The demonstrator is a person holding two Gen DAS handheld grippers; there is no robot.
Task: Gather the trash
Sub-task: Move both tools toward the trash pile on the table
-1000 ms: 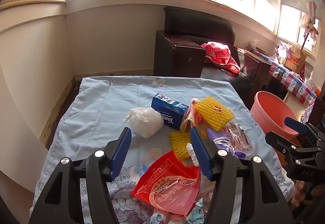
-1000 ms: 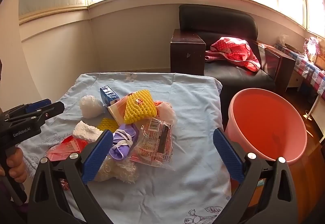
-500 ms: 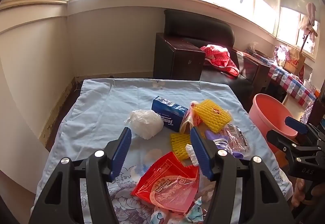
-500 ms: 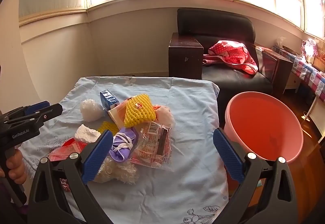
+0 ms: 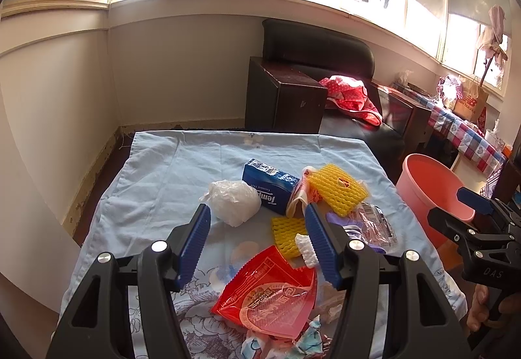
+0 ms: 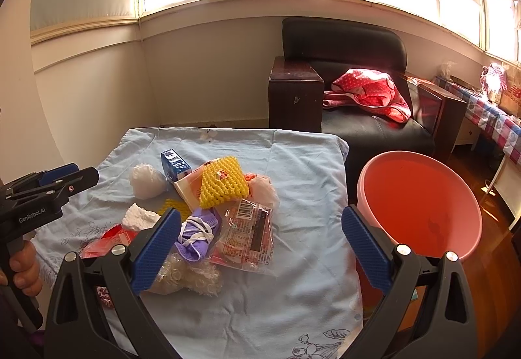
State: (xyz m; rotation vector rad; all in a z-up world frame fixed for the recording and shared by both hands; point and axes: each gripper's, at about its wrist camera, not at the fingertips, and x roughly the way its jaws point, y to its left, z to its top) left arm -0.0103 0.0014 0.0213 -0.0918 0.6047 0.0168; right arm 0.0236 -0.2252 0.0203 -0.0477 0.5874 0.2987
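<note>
Above crinkly wrappers (image 5: 270, 294) and foam netting (image 6: 221, 182), both claws (image 5: 257, 243) (image 6: 259, 250) gape empty.

Readable stuff: the blue tissue pack (image 5: 272, 186) says "Tempo" (partly cut off). The left gripper (image 6: 39, 196) body reads "GenRobot.AI", the right gripper (image 5: 482, 228) shows "DAS". A brown paper bag (image 5: 470, 101) far back says "new balance". Wrapper print is too small to read.
</note>
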